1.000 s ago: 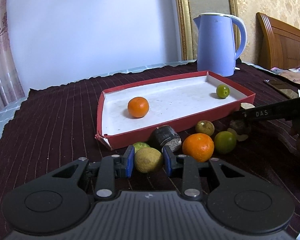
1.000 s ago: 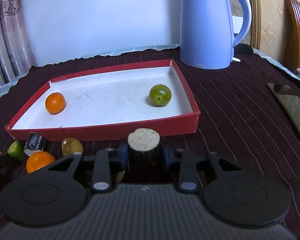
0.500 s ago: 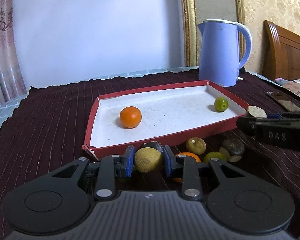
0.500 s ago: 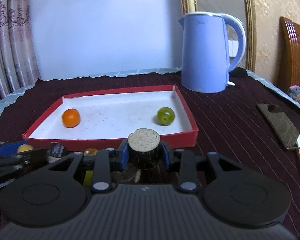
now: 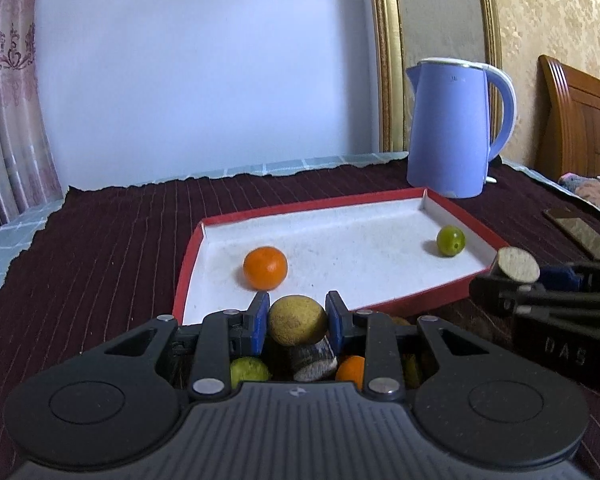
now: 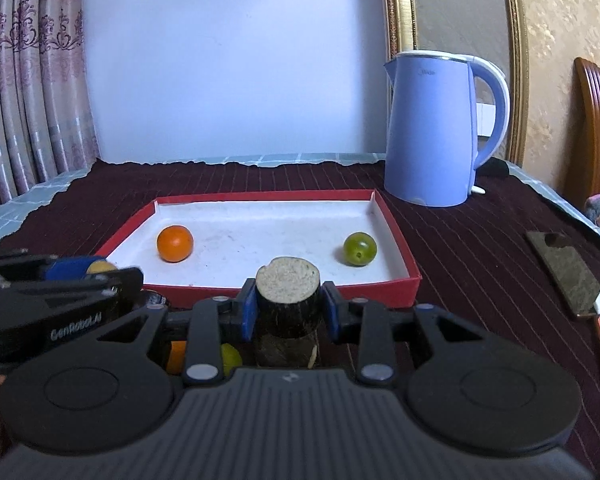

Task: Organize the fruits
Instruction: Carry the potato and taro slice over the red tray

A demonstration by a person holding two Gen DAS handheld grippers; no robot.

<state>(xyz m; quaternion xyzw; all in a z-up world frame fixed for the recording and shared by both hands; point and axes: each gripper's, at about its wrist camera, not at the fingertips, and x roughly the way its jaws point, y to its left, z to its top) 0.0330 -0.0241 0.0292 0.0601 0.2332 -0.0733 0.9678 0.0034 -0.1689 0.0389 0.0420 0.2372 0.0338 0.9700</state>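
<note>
Left tool (image 5: pixel 297 322) pinching round yellow fruit (image 5: pixel 297 319) across its middle: likely light, firm, apt to roll.

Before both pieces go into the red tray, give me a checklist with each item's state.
1. Left gripper shut on the yellowish round fruit: ok.
2. Right gripper shut on the dark cut chunk: ok.
3. Bare floor in the red tray between the orange and the green fruit: ok.
4. Both loads above the tray's near wall: cannot tell.
5. Blue kettle outside the tray, behind it: ok.
</note>
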